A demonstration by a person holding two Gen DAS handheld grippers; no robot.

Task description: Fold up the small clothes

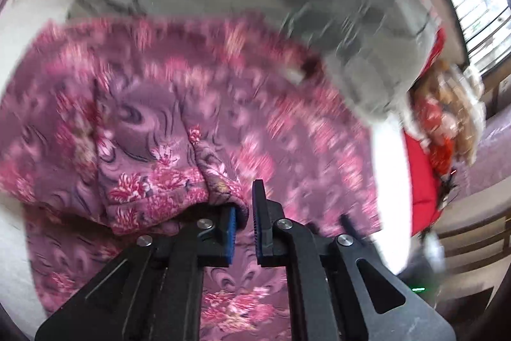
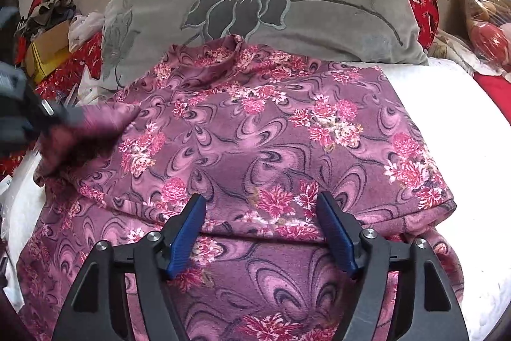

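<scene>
Meanwhile, the left gripper (image 1: 244, 214) pinches a sleeve cuff (image 1: 223, 190) of the floral top (image 2: 255, 133) spread on the white bed (image 2: 447, 117), seemingly to fold it inward, while the right gripper (image 2: 262, 229) hovers agape, empty, above the hem.

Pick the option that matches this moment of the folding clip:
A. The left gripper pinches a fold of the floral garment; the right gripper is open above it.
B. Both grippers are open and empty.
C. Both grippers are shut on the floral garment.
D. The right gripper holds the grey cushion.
A: the left gripper is nearly closed on a bunched edge of the floral garment, while the right gripper is spread wide with nothing between its blue pads.
</scene>
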